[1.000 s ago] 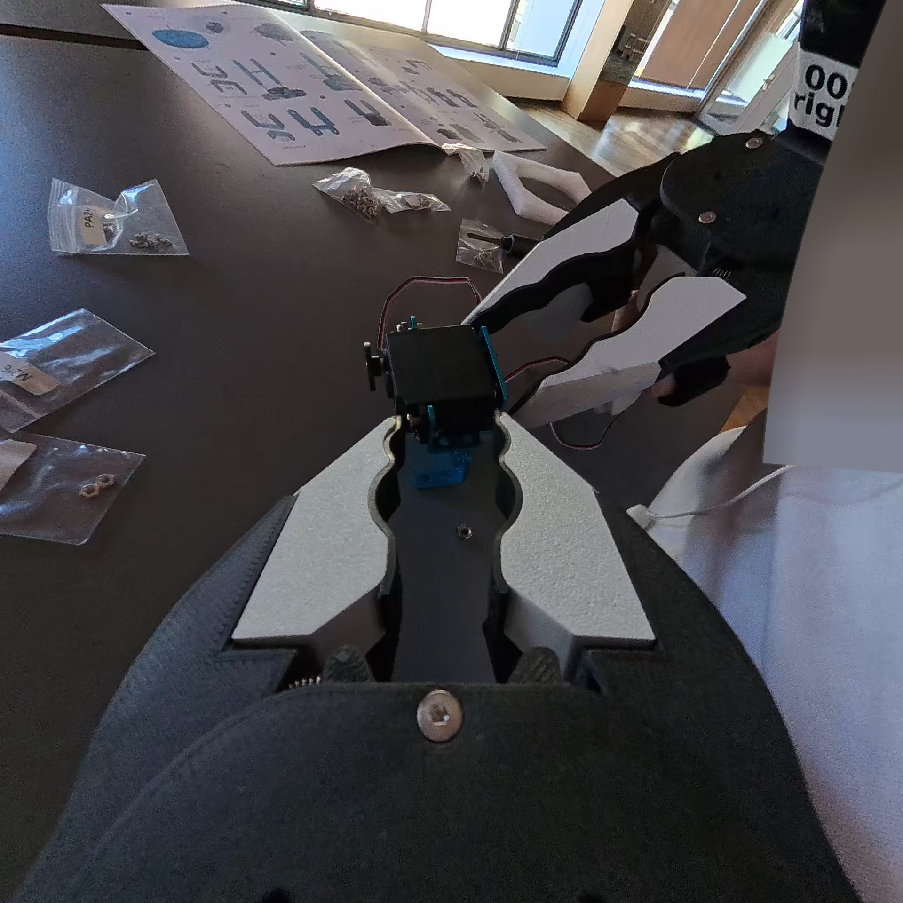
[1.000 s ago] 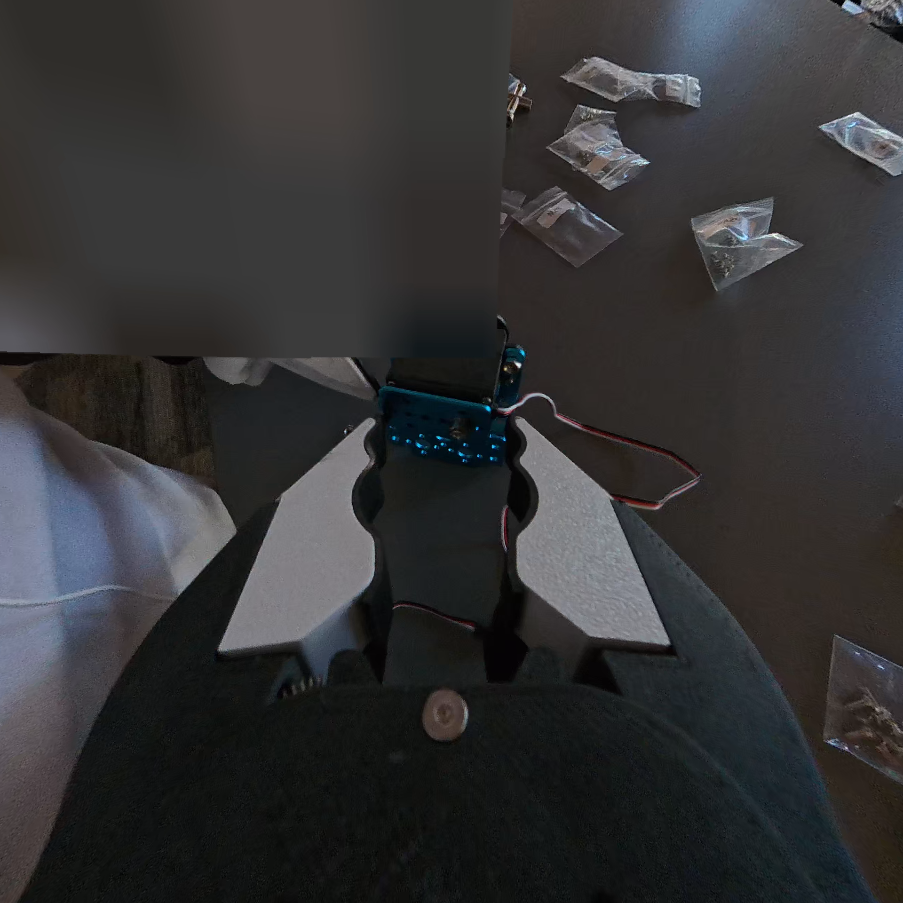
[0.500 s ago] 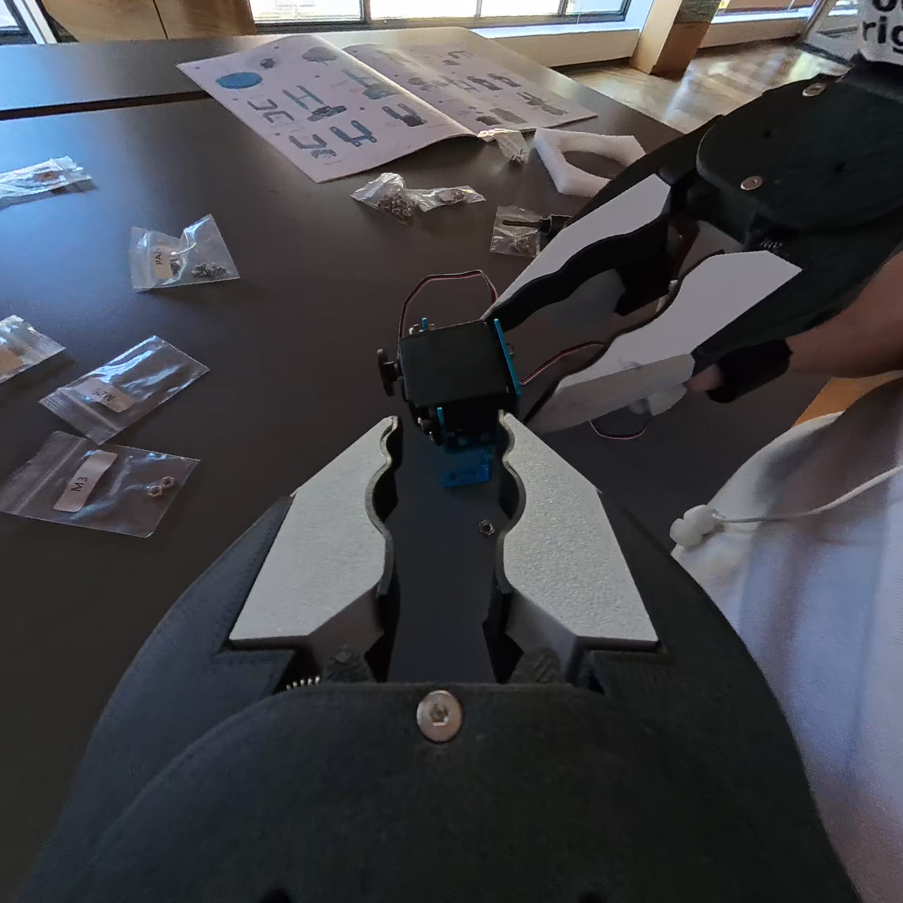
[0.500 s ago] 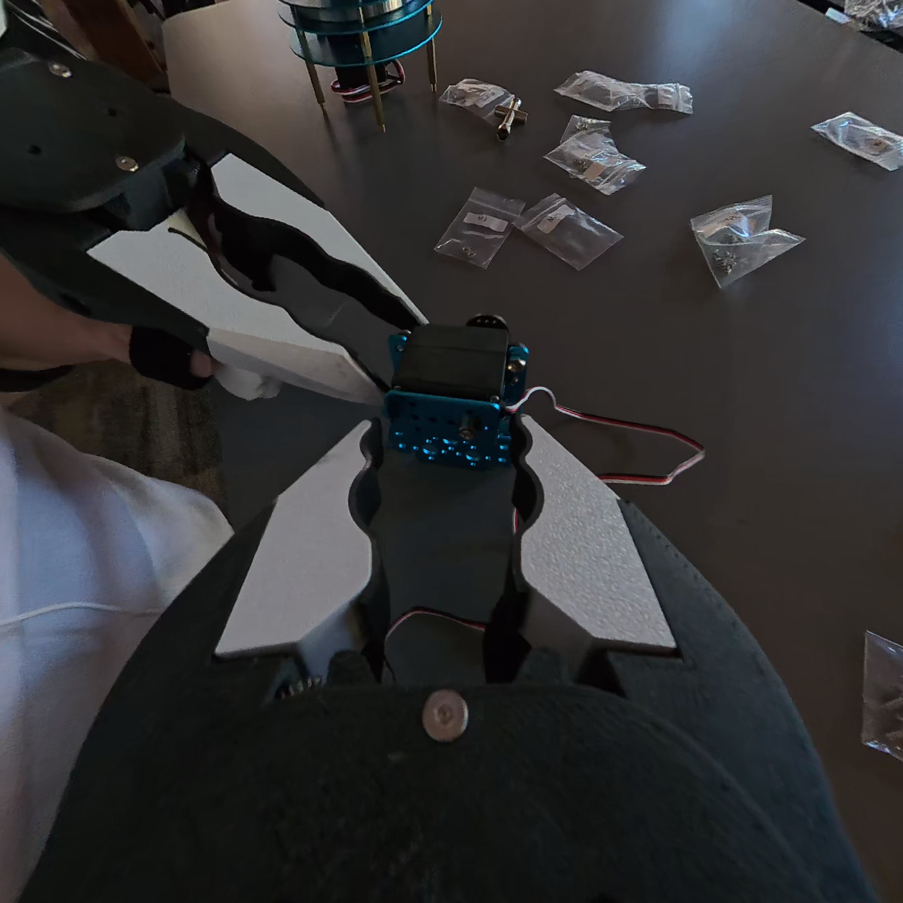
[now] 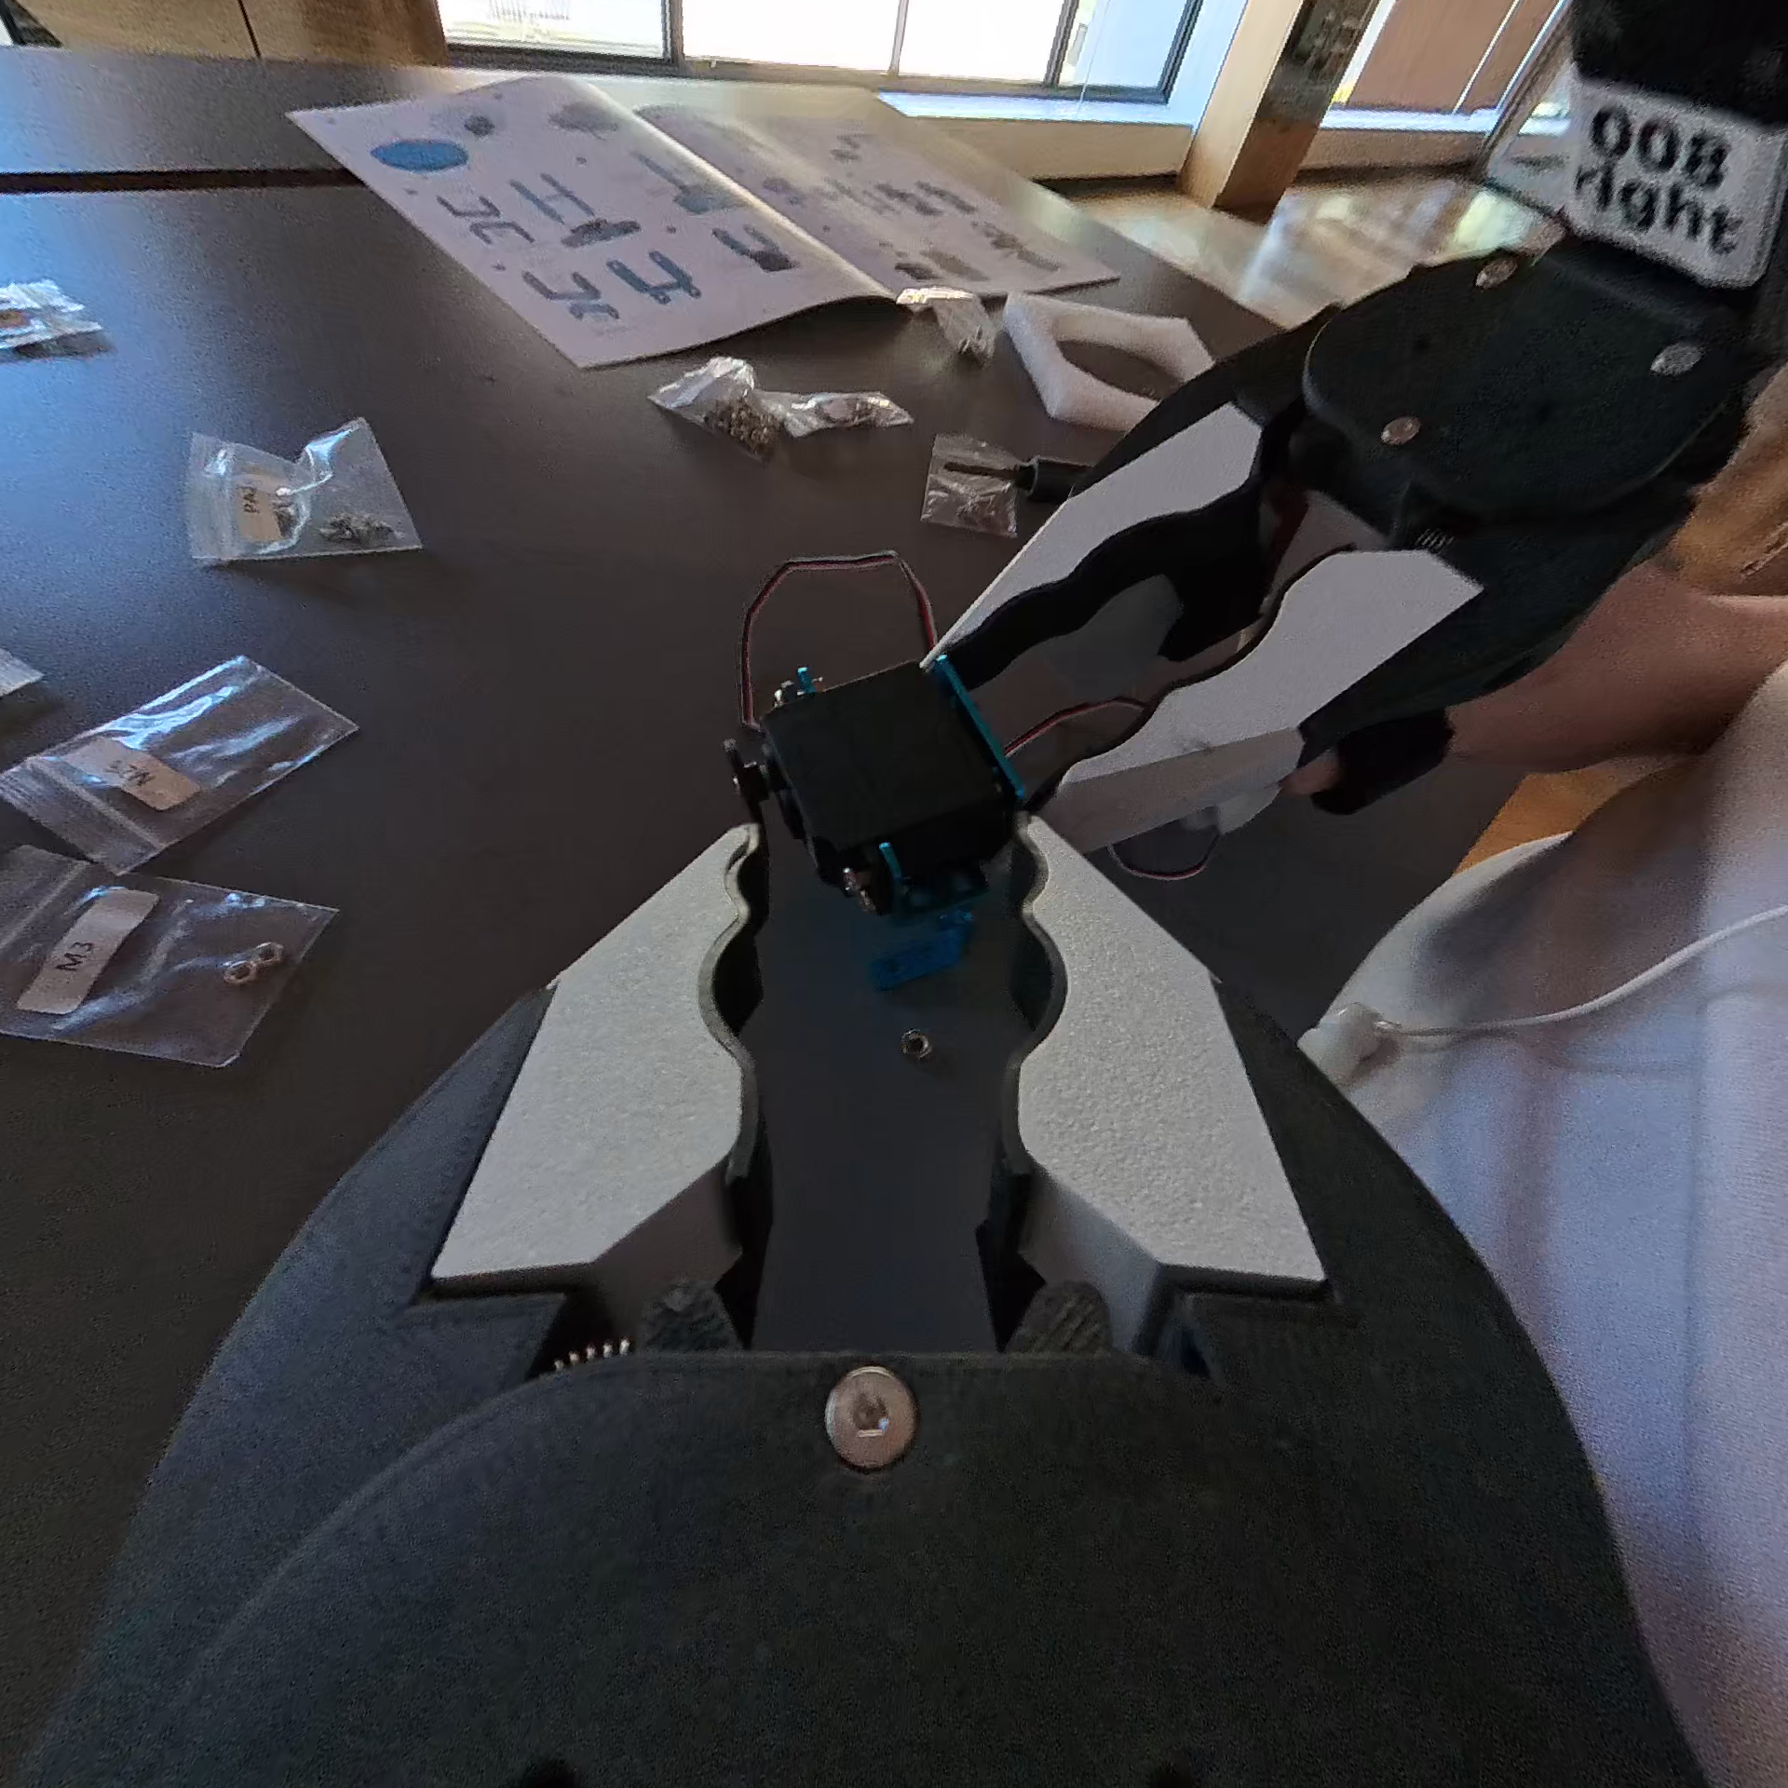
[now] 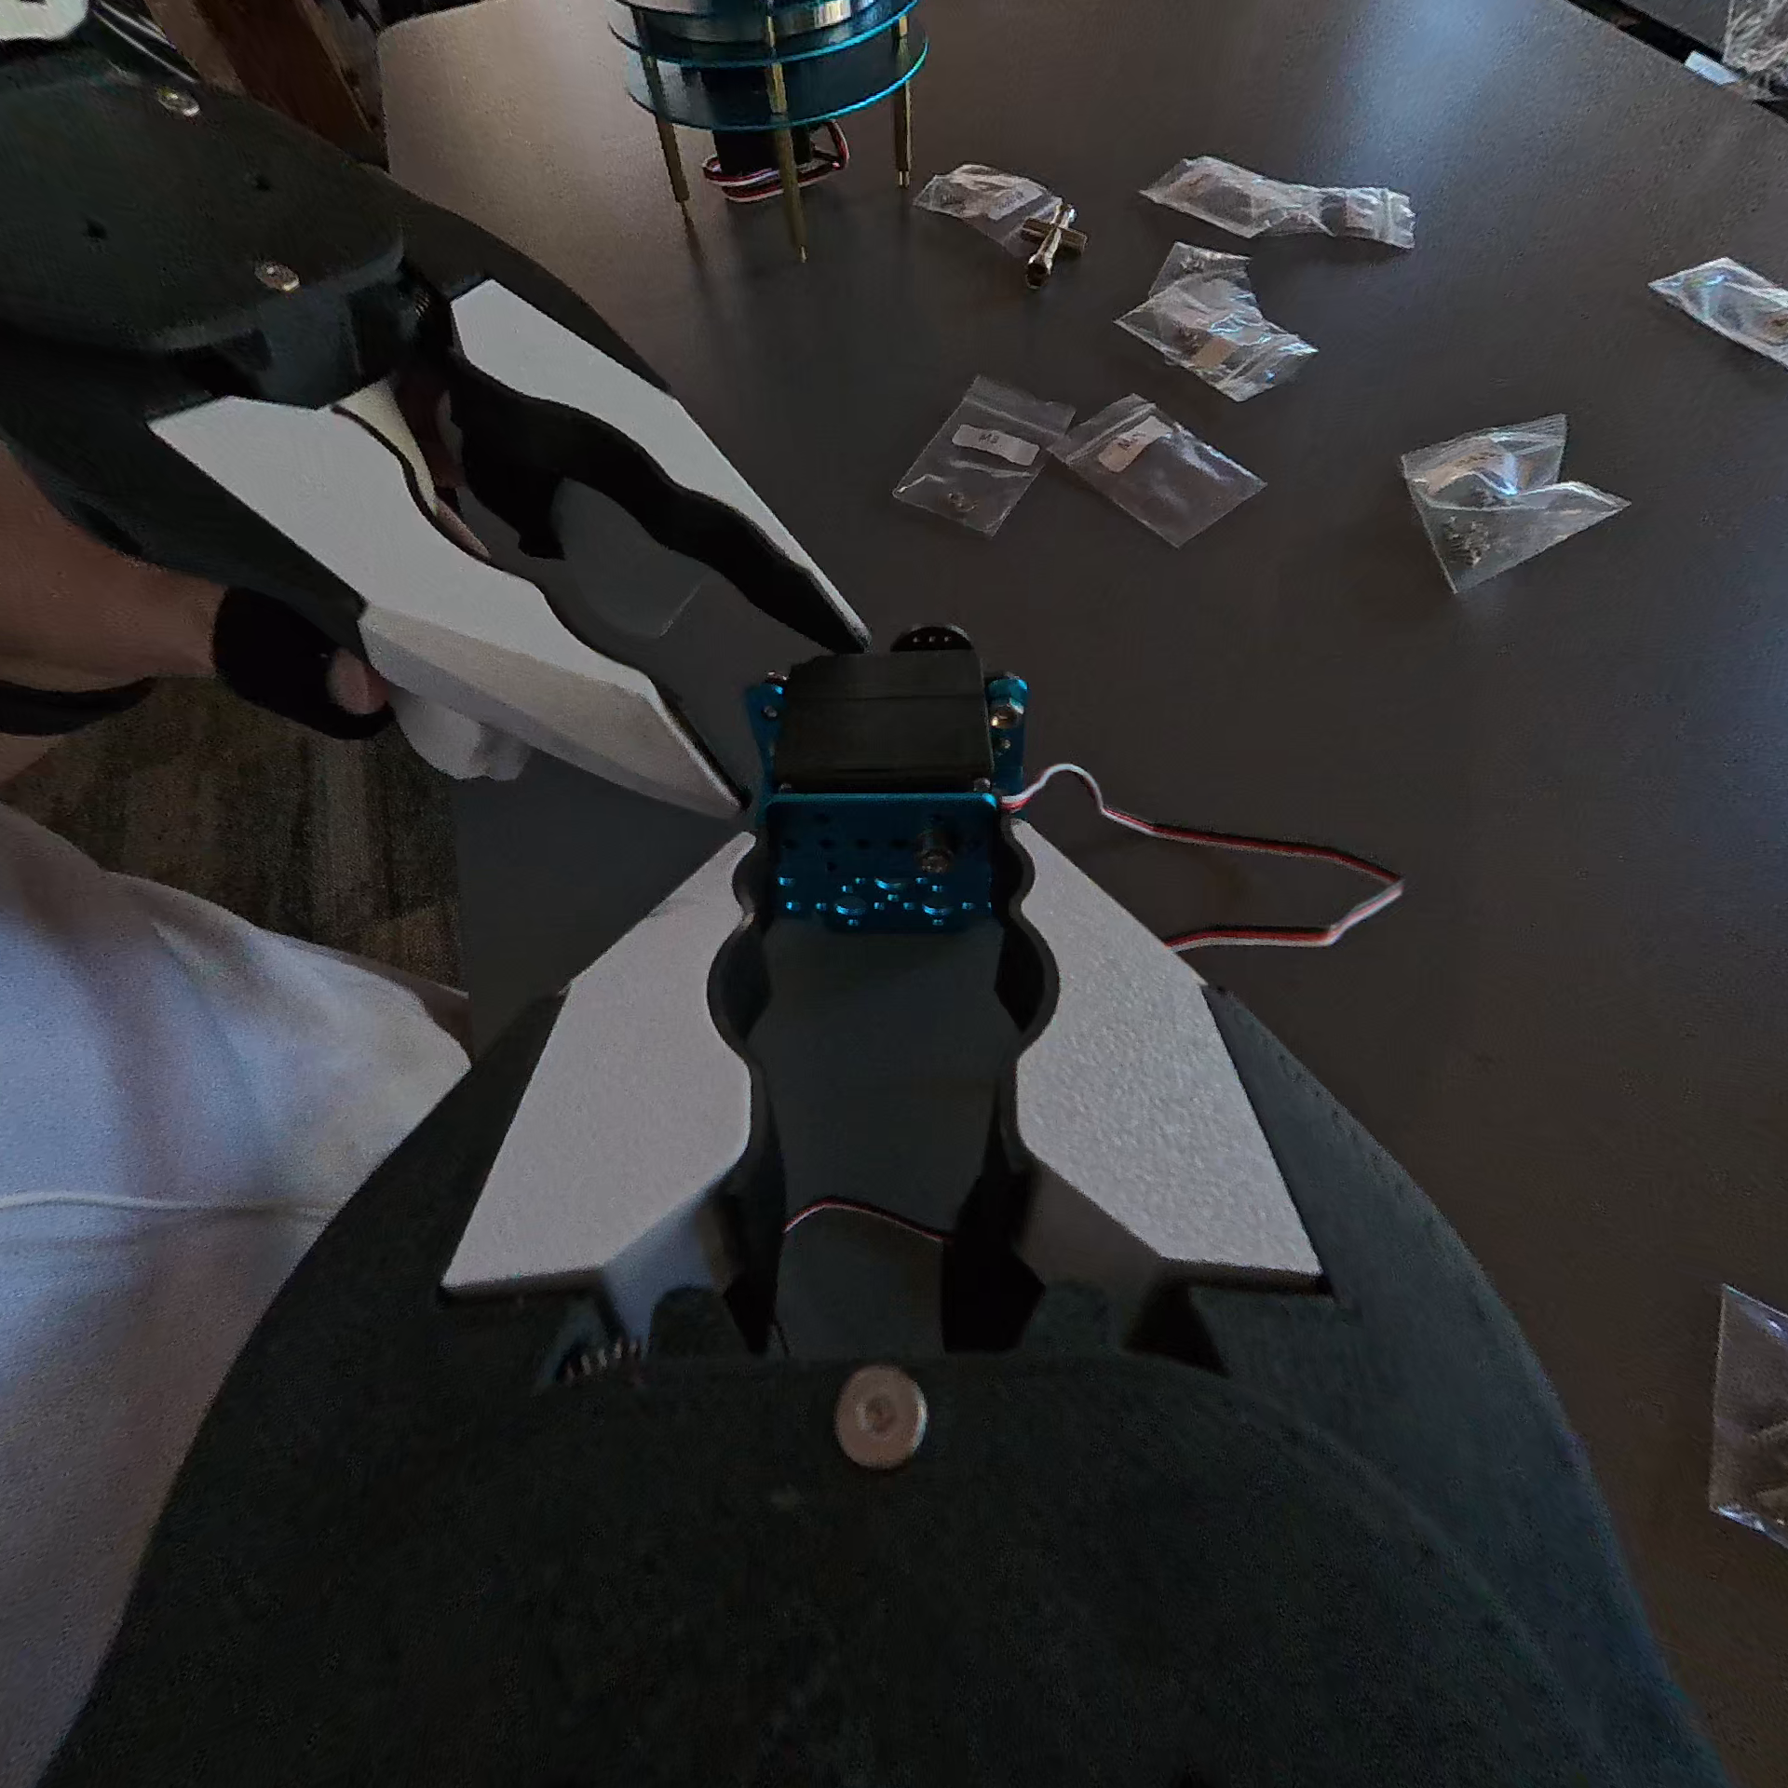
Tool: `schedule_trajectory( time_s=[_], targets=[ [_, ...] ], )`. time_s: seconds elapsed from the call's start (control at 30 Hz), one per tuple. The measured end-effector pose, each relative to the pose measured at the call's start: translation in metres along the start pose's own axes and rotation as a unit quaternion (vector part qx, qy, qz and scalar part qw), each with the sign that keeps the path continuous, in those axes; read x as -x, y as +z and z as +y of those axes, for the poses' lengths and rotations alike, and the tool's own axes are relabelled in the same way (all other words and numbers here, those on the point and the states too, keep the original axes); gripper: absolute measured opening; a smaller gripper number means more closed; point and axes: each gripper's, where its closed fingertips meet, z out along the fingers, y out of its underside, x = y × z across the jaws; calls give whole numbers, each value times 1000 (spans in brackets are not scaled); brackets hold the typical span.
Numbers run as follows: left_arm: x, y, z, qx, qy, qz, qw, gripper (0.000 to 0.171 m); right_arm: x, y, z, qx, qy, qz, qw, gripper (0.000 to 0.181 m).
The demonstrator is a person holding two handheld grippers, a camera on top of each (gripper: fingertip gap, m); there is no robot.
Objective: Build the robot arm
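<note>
Above the dark tabletop (image 5: pixel 503 619), a black servo motor in a blue metal bracket (image 5: pixel 885 774) is held between the two tools. The left hand-held gripper (image 5: pixel 885 851) is pinched on the lower blue part of the bracket, its white fingers (image 5: pixel 619 1045) pressed against either side. The right hand-held gripper (image 6: pixel 885 842) is closed on the perforated blue plate (image 6: pixel 876 871) of the same bracket, with the black servo body rising just beyond its fingertips. A red, black and white wire (image 6: pixel 1258 871) is seen looping from the servo over the tabletop to the right, and part of it passes between the right fingers. Several small clear plastic bags of hardware (image 6: pixel 1074 455) are scattered on the tabletop, well apart from the servo. An open instruction booklet with blue drawings (image 5: pixel 677 213) lies at the far side, with a white foam piece (image 5: pixel 1093 358) near it. A round stacked assembly on brass standoffs (image 6: pixel 774 87) stands at the far edge in the right wrist view.
</note>
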Motion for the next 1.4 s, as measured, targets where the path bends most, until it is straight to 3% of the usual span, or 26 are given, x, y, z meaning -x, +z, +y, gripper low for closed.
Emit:
schedule_trajectory(
  time_s=[0.43, 0.9, 1.13, 1.4],
  targets=[
    [-3, 4, -2, 1, -9, 2, 1000, 44, 0, 0, 1, -8, -43, 20, 999, 45],
    [-1, 4, 1, 15, 9, 21, 1000, 42, 1, 1, -1, -28, -53, -27, 998, 45],
    [4, 2, 4, 10, 38, 39, 998, 33, 0, 0, -1, -34, -43, -47, 997, 45],
    [15, -13, -9, -7, 9, 31, 999, 42, -1, 1, -2, -38, -49, -49, 997, 45]
  ],
)
